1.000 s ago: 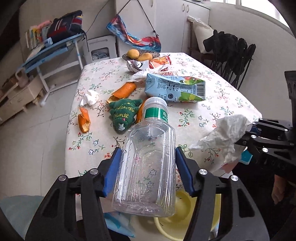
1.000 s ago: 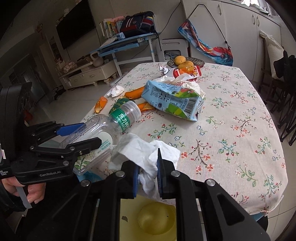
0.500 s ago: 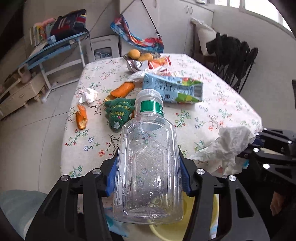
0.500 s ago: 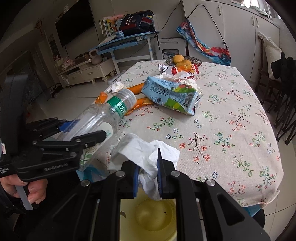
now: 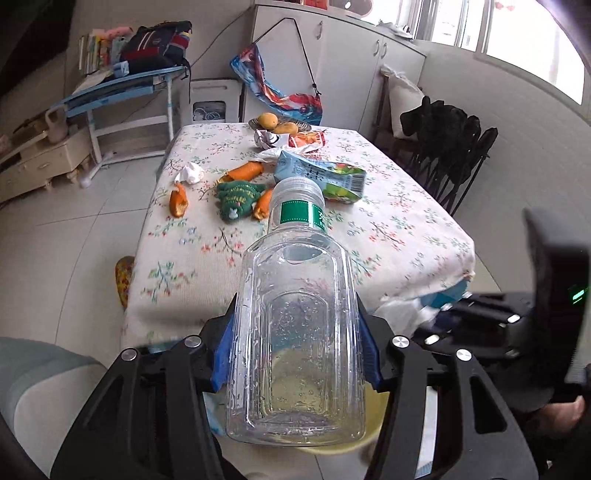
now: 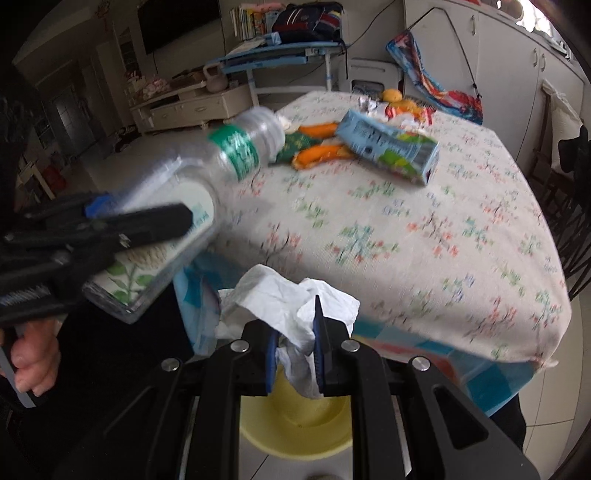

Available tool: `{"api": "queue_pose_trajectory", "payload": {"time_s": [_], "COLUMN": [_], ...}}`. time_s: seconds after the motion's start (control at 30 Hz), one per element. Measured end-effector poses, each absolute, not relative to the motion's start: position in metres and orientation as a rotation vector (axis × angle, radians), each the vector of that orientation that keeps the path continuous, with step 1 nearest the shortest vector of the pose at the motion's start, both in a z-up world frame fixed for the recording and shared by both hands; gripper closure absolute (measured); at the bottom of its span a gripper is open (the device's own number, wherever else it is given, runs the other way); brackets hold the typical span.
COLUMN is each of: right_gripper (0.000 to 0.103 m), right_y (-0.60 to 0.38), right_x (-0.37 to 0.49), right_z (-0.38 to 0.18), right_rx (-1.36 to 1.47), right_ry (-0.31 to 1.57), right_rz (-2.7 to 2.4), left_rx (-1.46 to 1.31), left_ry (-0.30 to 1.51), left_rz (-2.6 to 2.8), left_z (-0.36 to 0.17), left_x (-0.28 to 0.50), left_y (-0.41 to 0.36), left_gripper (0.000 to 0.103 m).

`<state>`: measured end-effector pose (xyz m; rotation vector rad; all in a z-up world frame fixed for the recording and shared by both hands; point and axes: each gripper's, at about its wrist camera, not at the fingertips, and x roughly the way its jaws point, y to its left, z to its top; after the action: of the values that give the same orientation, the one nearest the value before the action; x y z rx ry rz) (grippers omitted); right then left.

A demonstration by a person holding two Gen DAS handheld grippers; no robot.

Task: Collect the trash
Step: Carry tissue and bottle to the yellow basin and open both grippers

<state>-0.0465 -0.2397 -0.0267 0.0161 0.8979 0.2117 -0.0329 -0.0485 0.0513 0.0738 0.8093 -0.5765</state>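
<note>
Two loaded tools (bottle [image 5: 295,332], tissue [image 6: 291,306]) above bin [image 6: 295,424]

home: dining table [image 5: 388,236], tv [image 6: 177,22].

Both hand-held grippers pulled back off the table edge, bottle [image 5: 295,325] and tissue [image 6: 291,310] now over yellow bin [image 6: 295,424]

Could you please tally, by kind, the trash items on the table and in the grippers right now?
Plastic bottle: 1
Tissue wads: 2
Drink carton: 1
Orange peels: 3
Snack wrappers: 1
Total: 8
</note>
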Motion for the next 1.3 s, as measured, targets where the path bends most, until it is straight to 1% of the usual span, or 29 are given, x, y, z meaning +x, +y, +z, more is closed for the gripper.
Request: {"api": "queue_pose_trajectory", "payload": {"time_s": [0.33, 0.37, 0.4, 0.43, 0.47, 0.57, 0.6, 0.7, 0.9, 1.07, 1.3], "right_gripper": [0.084, 0.079, 0.071, 0.065, 0.057, 0.055, 0.052, 0.047, 0.043, 0.039, 0.038], "right_y": [-0.233, -0.234, -0.235, -0.237, -0.238, -0.241, -0.243, -0.249, -0.267, -0.29, -0.3], "right_x": [-0.05, -0.049, -0.049, -0.048, -0.048, -0.048, -0.049, -0.051, -0.061, -0.074, -0.083], "right_z": [-0.094, -0.101, -0.107, -0.111, -0.114, -0.116, -0.116, -0.113, -0.099, -0.083, -0.074], "right_rx": [0.035, 0.043, 0.051, 0.056, 0.058, 0.059, 0.06, 0.056, 0.087, 0.154, 0.199], "right_ry": [1.046, 1.06, 1.069, 1.074, 1.077, 1.076, 1.07, 1.051, 1.011, 0.927, 0.857], "right_rz": [0.197, 0.192, 0.186, 0.18, 0.173, 0.152, 0.142, 0.111, 0.027, -0.066, -0.097], "left_rx": [0.087, 0.09, 0.093, 0.1, 0.103, 0.113, 0.118, 0.13, 0.174, 0.214, 0.288], "left_ry": [0.843, 0.848, 0.853, 0.86, 0.865, 0.885, 0.892, 0.906, 0.95, 1.027, 1.11], "left_rz": [-0.593, -0.593, -0.593, -0.593, -0.593, -0.598, -0.6, -0.606, -0.628, -0.644, -0.641], "left_z": [0.037, 0.035, 0.032, 0.029, 0.027, 0.018, 0.015, 0.01, -0.005, -0.029, -0.059], "left_x": [-0.067, -0.069, -0.071, -0.073, -0.075, -0.08, -0.082, -0.087, -0.096, -0.096, -0.083], "left_y": [-0.044, -0.045, -0.045, -0.046, -0.046, -0.048, -0.049, -0.051, -0.063, -0.075, -0.107], "left_gripper": [0.05, 0.05, 0.05, 0.05, 0.05, 0.05, 0.05, 0.05, 0.05, 0.05, 0.049]}}
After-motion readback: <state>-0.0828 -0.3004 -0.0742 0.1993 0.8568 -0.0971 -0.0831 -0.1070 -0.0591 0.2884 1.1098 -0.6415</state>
